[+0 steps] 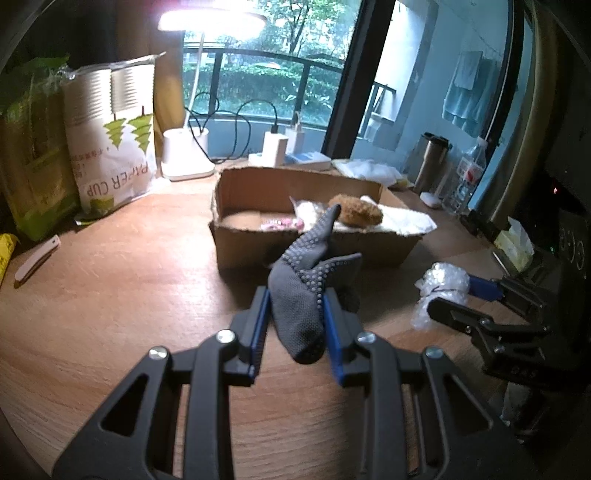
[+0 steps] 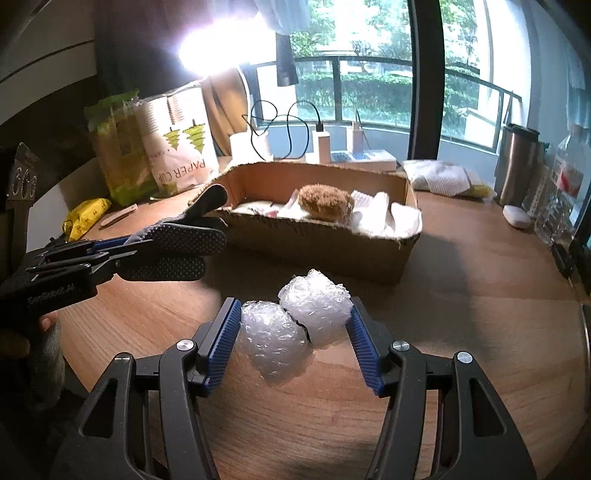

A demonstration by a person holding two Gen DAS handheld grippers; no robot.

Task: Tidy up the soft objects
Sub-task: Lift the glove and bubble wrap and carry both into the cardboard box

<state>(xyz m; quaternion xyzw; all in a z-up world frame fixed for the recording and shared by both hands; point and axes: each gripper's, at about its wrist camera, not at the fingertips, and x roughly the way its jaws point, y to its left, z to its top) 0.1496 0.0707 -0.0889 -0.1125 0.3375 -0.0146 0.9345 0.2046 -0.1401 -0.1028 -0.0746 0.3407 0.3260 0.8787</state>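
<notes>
The left gripper [image 1: 295, 321] clamps its fingers on a grey dotted fabric glove [image 1: 306, 295], lifted for the open cardboard box [image 1: 314, 247] just ahead. The right gripper [image 2: 295, 332] squeezes crumpled clear bubble wrap [image 2: 295, 325] above the wooden counter [image 2: 461, 295], likely box-bound too.

A lit desk lamp [image 1: 212, 18] glares over the wooden table [image 1: 110, 295] before a window [image 2: 369, 85] onto greenery.

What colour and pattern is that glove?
The glove is dark grey with rows of small raised grip dots, clearest in the left wrist view.
</notes>
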